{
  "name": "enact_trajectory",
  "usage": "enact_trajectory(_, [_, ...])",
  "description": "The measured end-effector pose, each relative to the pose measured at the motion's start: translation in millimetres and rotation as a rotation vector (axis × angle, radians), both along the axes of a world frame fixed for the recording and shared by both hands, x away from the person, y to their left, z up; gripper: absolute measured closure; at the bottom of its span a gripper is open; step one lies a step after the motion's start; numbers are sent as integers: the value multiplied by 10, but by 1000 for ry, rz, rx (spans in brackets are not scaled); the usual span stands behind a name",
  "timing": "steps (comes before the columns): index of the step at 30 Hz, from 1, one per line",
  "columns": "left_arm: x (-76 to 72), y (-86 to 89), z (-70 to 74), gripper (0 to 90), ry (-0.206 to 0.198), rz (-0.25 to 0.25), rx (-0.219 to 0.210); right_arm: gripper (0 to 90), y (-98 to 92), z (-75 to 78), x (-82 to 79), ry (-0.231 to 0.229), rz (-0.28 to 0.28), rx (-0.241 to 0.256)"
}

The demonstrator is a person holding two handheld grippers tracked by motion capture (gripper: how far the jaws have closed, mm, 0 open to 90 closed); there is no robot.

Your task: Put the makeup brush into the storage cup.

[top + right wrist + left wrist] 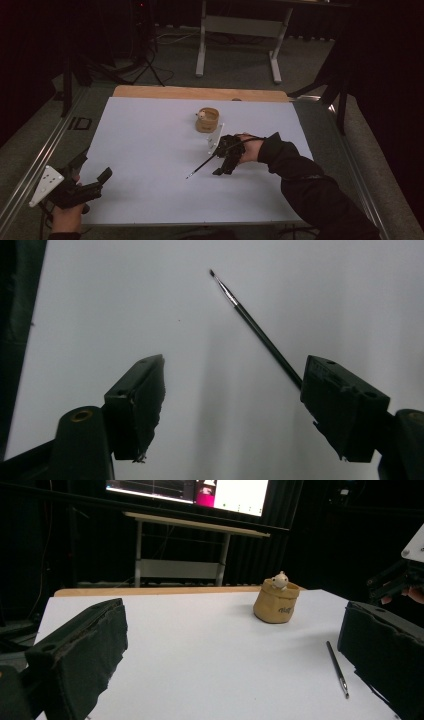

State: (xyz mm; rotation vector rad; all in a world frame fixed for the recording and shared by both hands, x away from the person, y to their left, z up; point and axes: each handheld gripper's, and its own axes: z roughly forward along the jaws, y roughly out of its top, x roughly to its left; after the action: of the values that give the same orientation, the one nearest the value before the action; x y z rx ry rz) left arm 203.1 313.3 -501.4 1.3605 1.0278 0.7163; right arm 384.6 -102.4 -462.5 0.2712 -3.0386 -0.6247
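A thin black paintbrush [202,165] lies on the white table sheet [150,145], its tip toward the near left. My right gripper [218,160] hovers over the brush's rear end with its jaws open. In the right gripper view the paintbrush [250,320] runs diagonally and passes behind the right jaw; my right gripper [235,362] grips nothing. A small tan bag [207,120] with a pale figure in it stands just beyond. My left gripper [94,168] rests open at the table's near left corner. In its own view my left gripper [232,630] faces the bag [276,602] and brush [337,669].
A bare wooden strip [200,93] shows at the table's far edge. A white-legged desk [240,30] stands on the floor beyond. Metal rails [45,150] run along the left side. A lit screen [200,490] hangs in the background.
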Motion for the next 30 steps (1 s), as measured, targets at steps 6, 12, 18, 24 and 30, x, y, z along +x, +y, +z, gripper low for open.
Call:
enact_trajectory(6, [3, -4, -1, 4, 0, -3, 1, 362, 132, 27, -6, -60, 103, -42])
enact_trajectory(12, [-3, 2, 0, 4, -3, -6, -2, 461, 263, 7, -17, -120, 208, -61])
enact_trajectory(18, [-2, 2, 0, 4, -3, -8, -5, 536, 365, -54, -10, -185, 292, -102])
enact_trajectory(24, [0, 8, -5, 4, -2, -8, -4, 573, 448, -108, 31, -188, 333, -141])
enact_trajectory(30, [2, 11, -9, 4, -1, -12, -4, 635, 554, -273, 92, -186, 452, -195])
